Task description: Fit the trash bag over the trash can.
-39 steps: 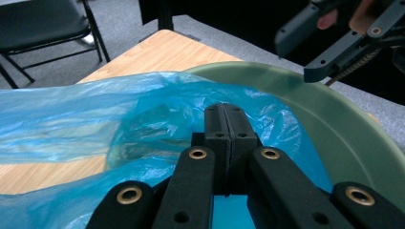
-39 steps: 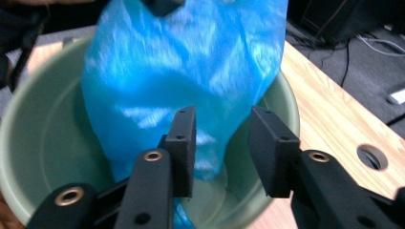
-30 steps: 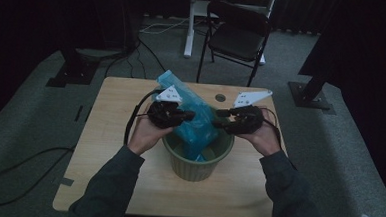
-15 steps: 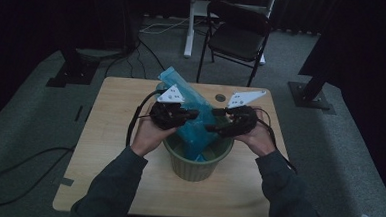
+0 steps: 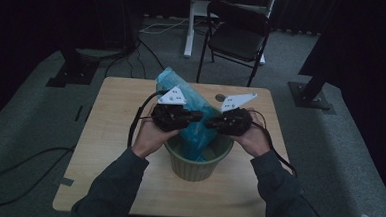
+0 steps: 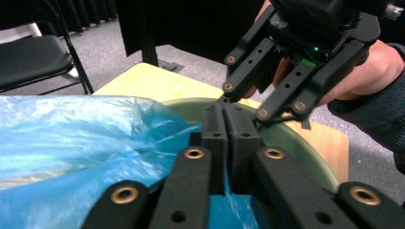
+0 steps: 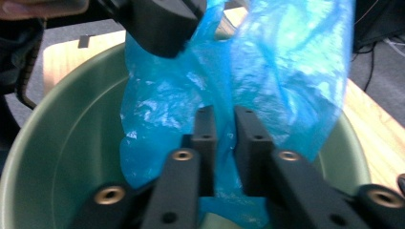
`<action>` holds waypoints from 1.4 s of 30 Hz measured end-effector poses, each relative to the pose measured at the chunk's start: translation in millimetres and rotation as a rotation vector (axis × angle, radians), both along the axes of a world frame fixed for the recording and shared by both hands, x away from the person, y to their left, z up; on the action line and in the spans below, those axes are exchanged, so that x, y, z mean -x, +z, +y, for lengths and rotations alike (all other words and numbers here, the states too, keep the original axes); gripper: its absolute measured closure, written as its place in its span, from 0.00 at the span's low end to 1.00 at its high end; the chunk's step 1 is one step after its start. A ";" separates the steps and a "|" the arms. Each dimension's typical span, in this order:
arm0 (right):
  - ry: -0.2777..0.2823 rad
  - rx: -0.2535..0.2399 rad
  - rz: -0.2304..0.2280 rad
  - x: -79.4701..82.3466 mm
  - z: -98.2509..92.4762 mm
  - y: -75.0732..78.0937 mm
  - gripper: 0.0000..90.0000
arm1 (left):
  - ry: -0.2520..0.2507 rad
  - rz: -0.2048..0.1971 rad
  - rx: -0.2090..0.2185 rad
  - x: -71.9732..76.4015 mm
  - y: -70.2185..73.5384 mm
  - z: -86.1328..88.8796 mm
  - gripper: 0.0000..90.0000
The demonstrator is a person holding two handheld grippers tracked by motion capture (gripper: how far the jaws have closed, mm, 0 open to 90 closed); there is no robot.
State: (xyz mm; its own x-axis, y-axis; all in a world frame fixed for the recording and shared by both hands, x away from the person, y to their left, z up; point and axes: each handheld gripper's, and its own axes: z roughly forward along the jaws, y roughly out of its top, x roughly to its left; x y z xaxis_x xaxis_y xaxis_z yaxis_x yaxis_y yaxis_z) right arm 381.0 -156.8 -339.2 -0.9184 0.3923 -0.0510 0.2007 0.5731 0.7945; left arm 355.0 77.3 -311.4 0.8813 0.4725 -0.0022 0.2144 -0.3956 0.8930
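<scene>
- Dim and murky from above; black at the far edges, only the table point(image 5: 104, 149) faintly lit.
- Brighter and clearer from the left gripper, though soft on the nearest black parts.
- Blurred from the right gripper, with pale glare across the blue bag point(image 7: 286, 62).

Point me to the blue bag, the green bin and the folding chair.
blue bag point(image 7: 286, 62), right gripper view, on its upper crinkled film.
green bin point(image 5: 198, 170), high view, on its outer front wall.
folding chair point(image 5: 234, 38), high view, on its seat.
</scene>
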 end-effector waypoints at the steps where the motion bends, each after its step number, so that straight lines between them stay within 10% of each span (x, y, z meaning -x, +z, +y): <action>1: 0.003 0.010 -0.012 2.3 -1.5 -0.1 0.95 | 0.007 -0.003 0.007 0.4 1.3 2.3 0.90; 12: 0.036 0.058 -0.071 16.9 -4.4 -1.7 0.95 | 0.175 -0.061 -0.023 -8.3 11.5 33.2 0.81; 22: 0.002 0.047 -0.080 17.0 -14.3 -2.3 0.94 | 0.316 -0.059 0.033 -12.4 13.5 73.9 0.67; 30: -0.008 0.034 -0.090 18.0 -13.3 -2.7 0.94 | 0.205 0.071 0.053 -20.2 -6.2 61.2 0.54; 35: -0.008 0.032 -0.095 19.5 -14.1 -1.9 0.94 | 0.178 0.145 0.064 -22.5 -18.1 53.2 0.82; 42: 0.002 0.017 -0.083 22.3 -20.3 0.6 0.78 | 0.129 0.119 0.032 -10.1 -22.6 48.4 0.98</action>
State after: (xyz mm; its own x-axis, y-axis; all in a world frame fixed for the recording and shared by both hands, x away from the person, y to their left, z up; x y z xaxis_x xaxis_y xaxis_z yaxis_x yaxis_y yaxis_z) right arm 358.7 -177.1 -338.5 -0.9114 0.3893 -0.1334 0.1337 0.5867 0.7987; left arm 365.1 125.7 -334.0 0.8060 0.5797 -0.1198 0.3664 -0.3295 0.8702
